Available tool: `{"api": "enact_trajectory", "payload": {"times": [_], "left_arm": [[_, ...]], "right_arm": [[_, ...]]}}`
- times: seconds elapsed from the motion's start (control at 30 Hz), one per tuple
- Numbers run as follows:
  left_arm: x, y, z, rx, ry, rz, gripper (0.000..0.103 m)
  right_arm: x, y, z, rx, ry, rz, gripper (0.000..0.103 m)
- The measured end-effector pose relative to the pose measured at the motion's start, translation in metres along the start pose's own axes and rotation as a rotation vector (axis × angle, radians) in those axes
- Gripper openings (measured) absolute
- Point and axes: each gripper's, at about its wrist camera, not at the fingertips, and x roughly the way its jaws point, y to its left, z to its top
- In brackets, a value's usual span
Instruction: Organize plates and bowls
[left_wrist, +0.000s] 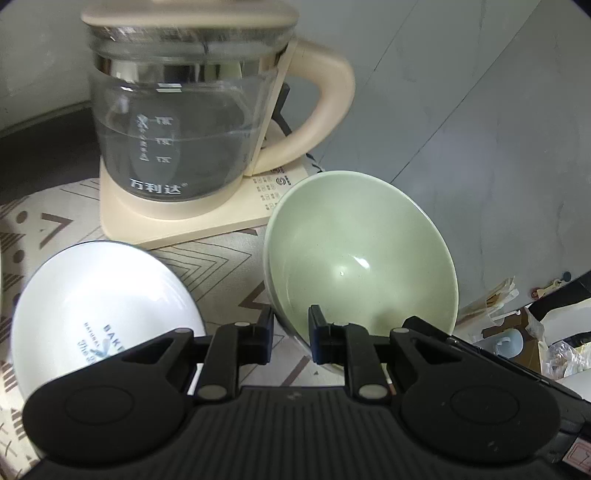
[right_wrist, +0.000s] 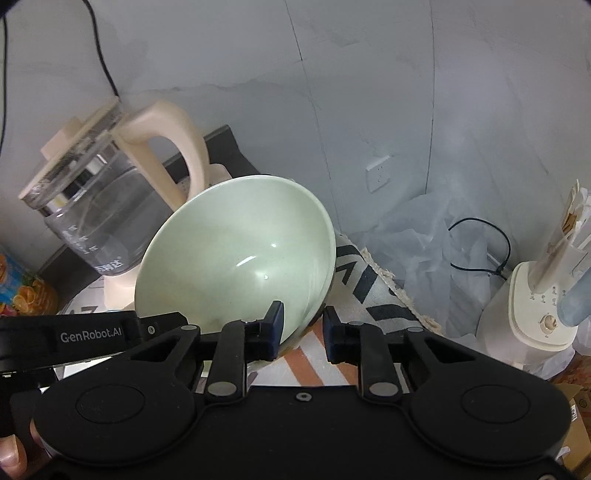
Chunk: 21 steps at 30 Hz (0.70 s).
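Your left claw (left_wrist: 291, 338) is clenched on the near rim of the pale green ceramic bowl (left_wrist: 360, 254): one pad outside the wall, one inside. Your right claw (right_wrist: 303, 334) pinches the same bowl (right_wrist: 236, 251) on the opposite side of its rim, inner pad against the glazed inside, outer pad behind the wall. The bowl is tilted between the two claws, mouth towards both cameras, and it is empty, only glare spots on the glaze. In the left view a second rim edge shows just under its left side, so it may be two nested bowls; you cannot tell for sure.

Beyond it stands the glass electric kettle with cream handle and base (left_wrist: 184, 122), partly filled with clear water, just behind the bowl on the patterned cloth (left_wrist: 225, 266) covering the counter.

Left view only: a white round plate with blue lettering (left_wrist: 99, 302), empty, lying on the cloth left of the claw, apart from the bowl.

Right view only: a white wall socket (right_wrist: 378, 173), crumpled pale plastic sheeting (right_wrist: 424, 236) with a black cable (right_wrist: 480, 243), a cream appliance (right_wrist: 532, 310) at far right, and the "GenRobot.AI" body of the left claw (right_wrist: 85, 334) reaching in from the left.
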Motion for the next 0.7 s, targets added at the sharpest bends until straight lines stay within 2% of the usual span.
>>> {"api": "enact_trajectory", "payload": {"times": [0.2, 0.7], "left_arm": [[-0.026, 0.003, -0.015, -0.062, -0.026, 0.009, 0.018], [-0.099, 0.003, -0.067, -0.110, -0.124, 0.063, 0.017]], "right_arm": [[-0.022, 0.004, -0.007, -0.027, -0.021, 0.032, 0.022], [-0.081, 0.018, -0.037, -0.118, -0.065, 0.109, 0.022]]}}
